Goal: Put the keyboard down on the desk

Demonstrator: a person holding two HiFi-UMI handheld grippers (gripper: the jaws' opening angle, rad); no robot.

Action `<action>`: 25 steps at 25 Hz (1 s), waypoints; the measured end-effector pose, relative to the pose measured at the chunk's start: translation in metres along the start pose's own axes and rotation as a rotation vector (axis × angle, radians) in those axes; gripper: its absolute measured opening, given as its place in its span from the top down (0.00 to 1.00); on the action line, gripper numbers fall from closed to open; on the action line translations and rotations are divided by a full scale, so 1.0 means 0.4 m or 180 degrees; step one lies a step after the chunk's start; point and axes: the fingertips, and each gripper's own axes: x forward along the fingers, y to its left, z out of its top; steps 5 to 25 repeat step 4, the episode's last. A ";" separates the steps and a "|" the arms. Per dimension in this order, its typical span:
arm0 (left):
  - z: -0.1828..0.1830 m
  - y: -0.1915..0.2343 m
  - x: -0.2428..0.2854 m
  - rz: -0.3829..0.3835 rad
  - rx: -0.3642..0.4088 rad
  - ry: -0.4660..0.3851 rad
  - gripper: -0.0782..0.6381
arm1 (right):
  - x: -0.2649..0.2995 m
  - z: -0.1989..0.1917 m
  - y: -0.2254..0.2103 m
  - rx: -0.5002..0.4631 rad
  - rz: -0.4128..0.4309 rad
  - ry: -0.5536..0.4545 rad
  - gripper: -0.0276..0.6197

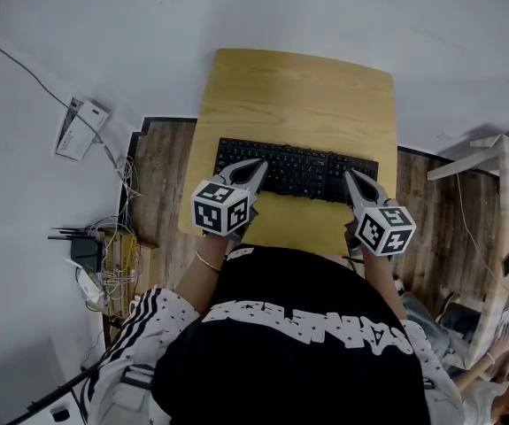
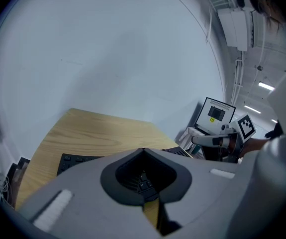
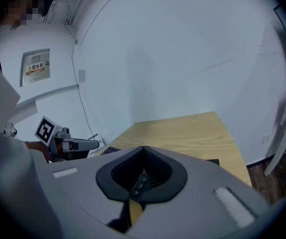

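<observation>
The left gripper [image 1: 258,164] and the right gripper [image 1: 350,176] are reaching over the two near ends of the keyboard [image 1: 296,171]. Each is keeping its fingers closed tip to tip, with keys showing behind them. The black keyboard is lying flat across the near half of the wooden tabletop [image 1: 298,96].

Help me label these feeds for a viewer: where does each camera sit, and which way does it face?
Head view: on the person's head, looking steeply down at desk and keyboard; torso, left gripper and right gripper show.
Left gripper view: on the left gripper, looking along its shut jaws over keyboard toward the white wall; right gripper at right.
Right gripper view: on the right gripper, along its shut jaws toward that wall; left gripper at left.
Shared: all three see keyboard and desk.
</observation>
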 end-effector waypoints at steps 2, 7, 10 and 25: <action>0.002 0.002 -0.002 0.0012 -0.0001 -0.0019 0.89 | 0.001 -0.001 0.002 -0.0006 0.0005 0.0006 0.94; 0.004 0.005 -0.003 0.0022 -0.0001 -0.0033 0.89 | 0.004 -0.001 0.004 -0.0015 0.0012 0.0013 0.94; 0.004 0.005 -0.003 0.0022 -0.0001 -0.0033 0.89 | 0.004 -0.001 0.004 -0.0015 0.0012 0.0013 0.94; 0.004 0.005 -0.003 0.0022 -0.0001 -0.0033 0.89 | 0.004 -0.001 0.004 -0.0015 0.0012 0.0013 0.94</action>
